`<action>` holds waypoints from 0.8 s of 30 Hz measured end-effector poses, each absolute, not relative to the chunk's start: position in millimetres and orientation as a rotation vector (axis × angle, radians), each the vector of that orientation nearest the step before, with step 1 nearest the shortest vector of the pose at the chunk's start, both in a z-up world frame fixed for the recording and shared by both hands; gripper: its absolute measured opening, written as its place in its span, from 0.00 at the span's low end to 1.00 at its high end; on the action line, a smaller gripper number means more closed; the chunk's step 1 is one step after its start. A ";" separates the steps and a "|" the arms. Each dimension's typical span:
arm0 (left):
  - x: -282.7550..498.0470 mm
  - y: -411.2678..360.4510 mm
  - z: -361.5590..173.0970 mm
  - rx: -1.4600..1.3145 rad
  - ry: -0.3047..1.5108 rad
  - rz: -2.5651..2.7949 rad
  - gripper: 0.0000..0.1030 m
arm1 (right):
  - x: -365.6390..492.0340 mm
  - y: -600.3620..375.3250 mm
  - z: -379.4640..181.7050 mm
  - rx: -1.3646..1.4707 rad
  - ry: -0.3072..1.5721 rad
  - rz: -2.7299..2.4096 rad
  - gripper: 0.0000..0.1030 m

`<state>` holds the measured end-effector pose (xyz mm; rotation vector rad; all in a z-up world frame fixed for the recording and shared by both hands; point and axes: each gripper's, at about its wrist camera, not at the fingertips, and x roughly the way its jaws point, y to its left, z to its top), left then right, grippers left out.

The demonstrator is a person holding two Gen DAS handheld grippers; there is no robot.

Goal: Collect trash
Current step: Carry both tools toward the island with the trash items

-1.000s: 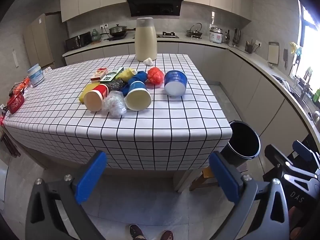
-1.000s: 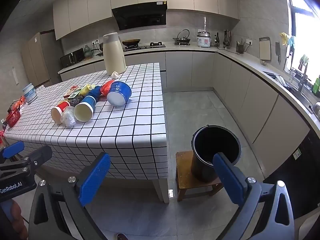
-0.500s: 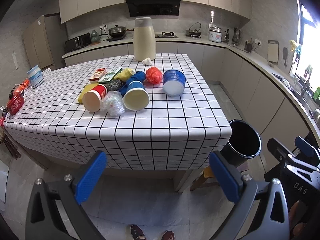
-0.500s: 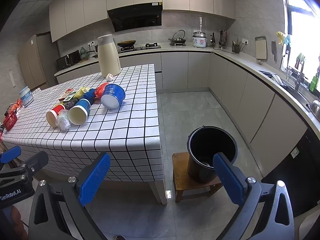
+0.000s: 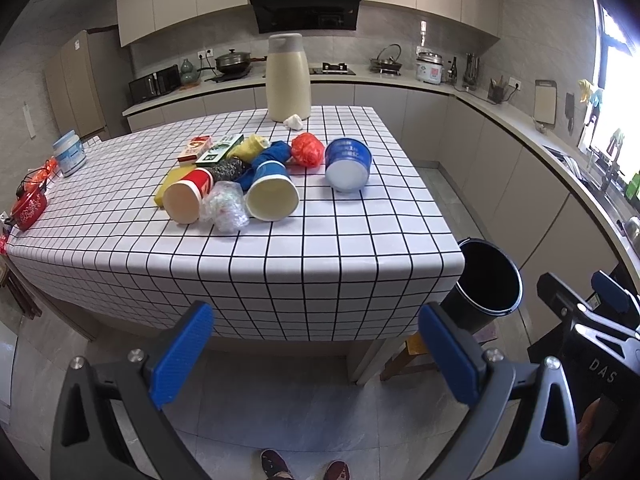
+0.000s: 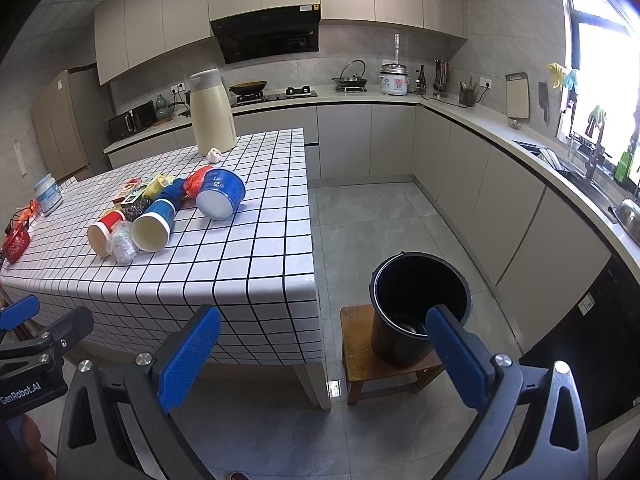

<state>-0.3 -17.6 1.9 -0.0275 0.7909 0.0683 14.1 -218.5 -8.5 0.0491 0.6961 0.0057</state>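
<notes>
Trash lies in a heap on the checkered table (image 5: 280,264): a red paper cup (image 5: 187,200), a crumpled clear plastic wrap (image 5: 225,210), a blue paper cup (image 5: 272,196), a blue bowl (image 5: 347,164) on its side, a red bag (image 5: 307,150), yellow and blue wrappers and small cartons. A black bin (image 5: 486,286) (image 6: 418,304) stands on a low wooden stool (image 6: 360,354) at the table's right corner. My left gripper (image 5: 316,356) is open, short of the table's front edge. My right gripper (image 6: 324,358) is open, low beside the bin.
A tall cream thermos (image 5: 289,78) and a white wad (image 5: 294,121) stand at the table's far end. A white tub (image 5: 70,158) and a red item (image 5: 28,210) are at the left edge. Kitchen counters (image 6: 480,120) run along the back and right. A person's shoes (image 5: 304,466) show below.
Both grippers have risen and tilted a little, so the table and bin sit slightly lower and farther in view. Nothing on the table has moved and both grippers stay open.
</notes>
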 end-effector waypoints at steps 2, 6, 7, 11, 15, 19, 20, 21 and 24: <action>-0.8 -16.9 1.5 -0.029 0.793 0.066 1.00 | 13.9 -217.7 -8.9 0.049 0.697 0.006 1.00; -1.6 -15.9 1.2 -0.028 0.794 0.067 1.00 | 13.0 -217.9 -8.6 0.052 0.698 0.002 1.00; -2.2 -15.4 1.3 -0.029 0.793 0.067 1.00 | 13.0 -217.9 -8.5 0.051 0.698 0.001 1.00; -2.9 -13.6 1.1 -0.030 0.794 0.065 1.00 | 11.4 -217.1 -8.3 0.051 0.697 -0.002 1.00; -4.1 -12.5 0.7 -0.026 0.790 0.064 1.00 | 9.9 -214.9 -8.5 0.047 0.698 0.000 1.00; -5.1 -12.1 0.6 -0.026 0.791 0.060 1.00 | 8.5 -213.4 -7.7 0.042 0.696 -0.002 1.00; -5.5 -12.1 0.6 -0.025 0.791 0.059 1.00 | 8.5 -213.3 -7.8 0.041 0.697 -0.004 1.00; -5.9 -12.8 0.7 -0.024 0.790 0.057 1.00 | 8.5 -213.8 -7.9 0.043 0.698 -0.005 1.00; -5.8 -15.5 -0.1 -0.019 0.794 0.050 1.00 | 8.0 -215.5 -9.5 0.043 0.702 -0.017 1.00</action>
